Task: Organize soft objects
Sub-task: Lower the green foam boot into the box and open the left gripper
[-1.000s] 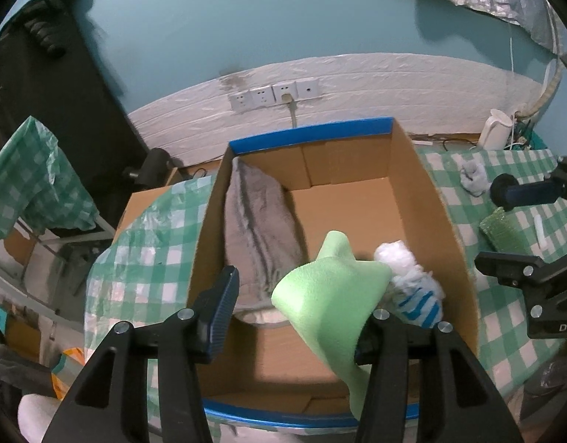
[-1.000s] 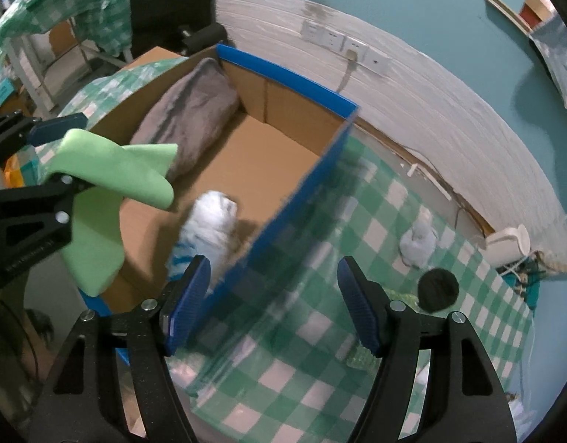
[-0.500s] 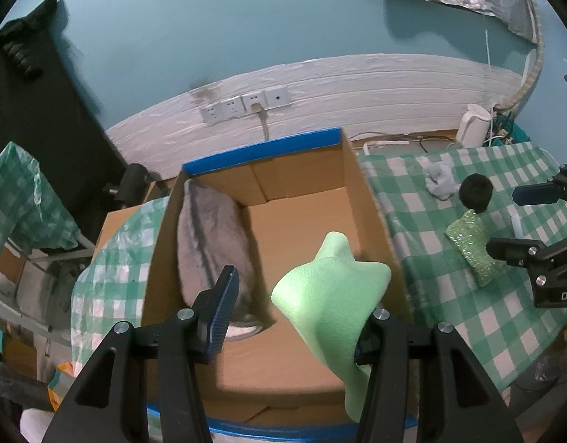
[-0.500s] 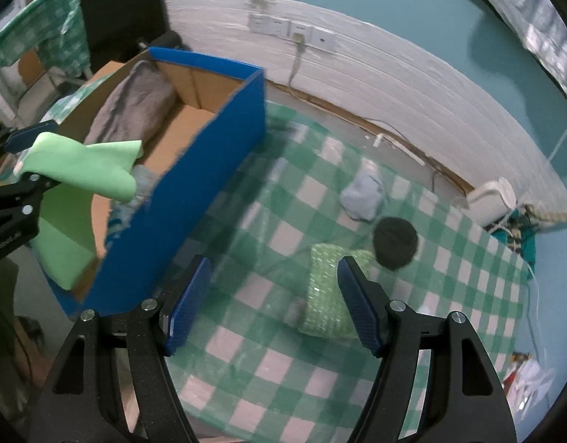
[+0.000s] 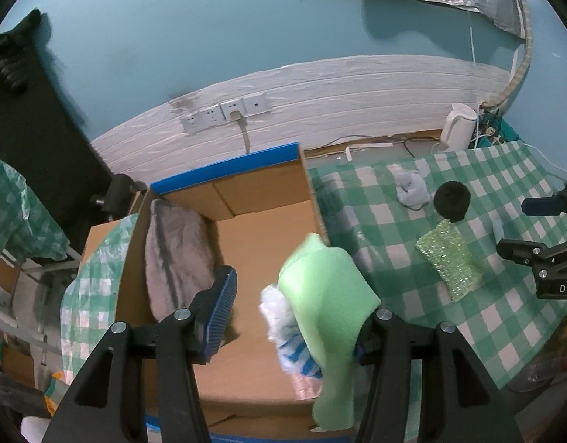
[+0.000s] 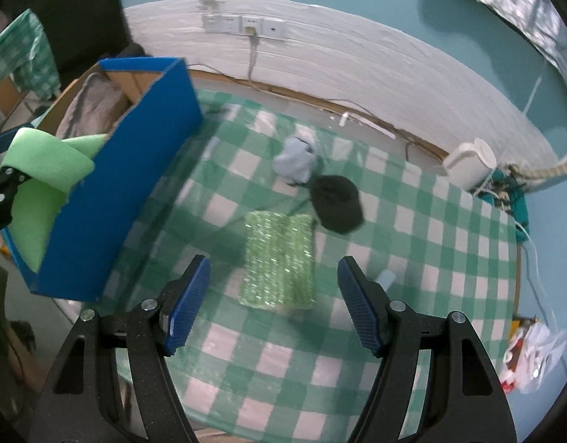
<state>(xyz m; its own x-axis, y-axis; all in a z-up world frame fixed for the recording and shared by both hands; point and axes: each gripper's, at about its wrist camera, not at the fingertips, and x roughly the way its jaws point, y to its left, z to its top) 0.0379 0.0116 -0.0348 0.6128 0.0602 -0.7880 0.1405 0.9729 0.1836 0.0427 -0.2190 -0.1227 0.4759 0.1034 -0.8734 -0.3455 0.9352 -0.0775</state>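
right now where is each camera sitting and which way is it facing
Left wrist: on the left gripper, angled down into the cardboard box; both its fingers show, a light green cloth draped on one.
Right wrist: on the right gripper, angled down at the checked tablecloth; its open fingers frame a sparkly green pad.
Shared: box, green cloth, pad, black ball, pale blue bundle, wall sockets; each view catches the other gripper at its edge.

My left wrist camera looks steeply down past its tool (image 5: pixel 294 317) into the open brown cardboard box with blue edges (image 5: pixel 224 170), close up. My right wrist camera looks down over the green-and-white checked desk (image 6: pixel 412 221). Both views share that box (image 6: pixel 110 192), the sparkly green knitted pad (image 6: pixel 279 262) (image 5: pixel 449 262) and the wall sockets (image 5: pixel 224 114) (image 6: pixel 243 24).
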